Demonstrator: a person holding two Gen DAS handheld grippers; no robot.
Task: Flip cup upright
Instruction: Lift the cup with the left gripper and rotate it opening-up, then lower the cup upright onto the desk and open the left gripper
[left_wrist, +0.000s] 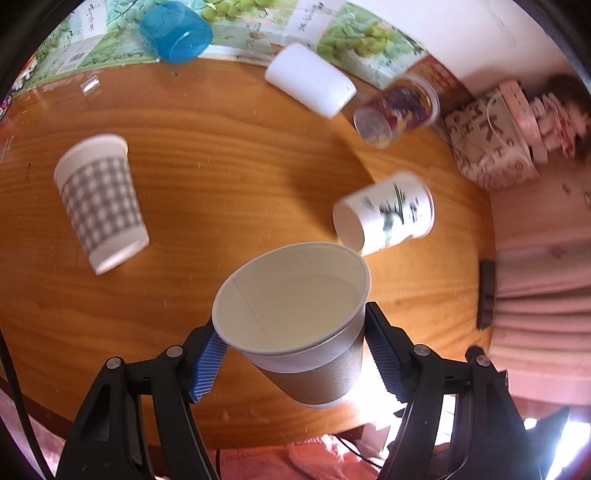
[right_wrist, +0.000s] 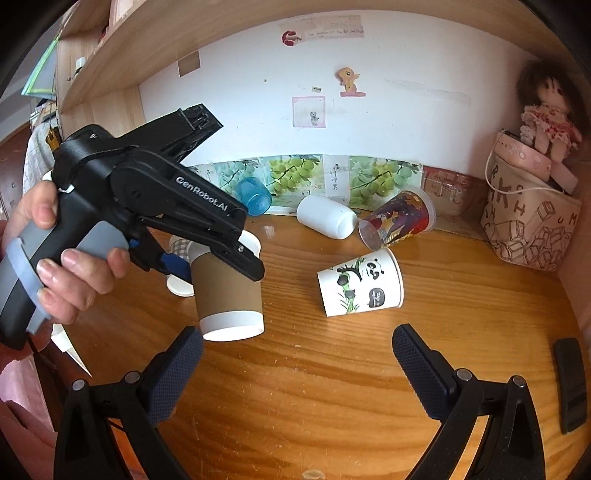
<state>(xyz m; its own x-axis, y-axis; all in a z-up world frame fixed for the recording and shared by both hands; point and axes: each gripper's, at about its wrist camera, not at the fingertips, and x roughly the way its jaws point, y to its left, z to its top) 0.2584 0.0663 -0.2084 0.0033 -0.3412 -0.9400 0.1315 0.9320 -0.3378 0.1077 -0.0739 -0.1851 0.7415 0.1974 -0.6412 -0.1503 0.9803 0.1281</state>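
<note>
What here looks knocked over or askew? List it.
Several cups lie on their sides on the table: the panda cup, checked cup, white cup, blue cup and red printed cup. The left tool holds the brown cup mouth-up.

Bright daylight, motion blur, fisheye warping

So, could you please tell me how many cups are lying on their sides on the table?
5: checked cup at left, panda cup at right, and along the back the blue cup, white cup and red printed cup. None seems hidden.
</note>
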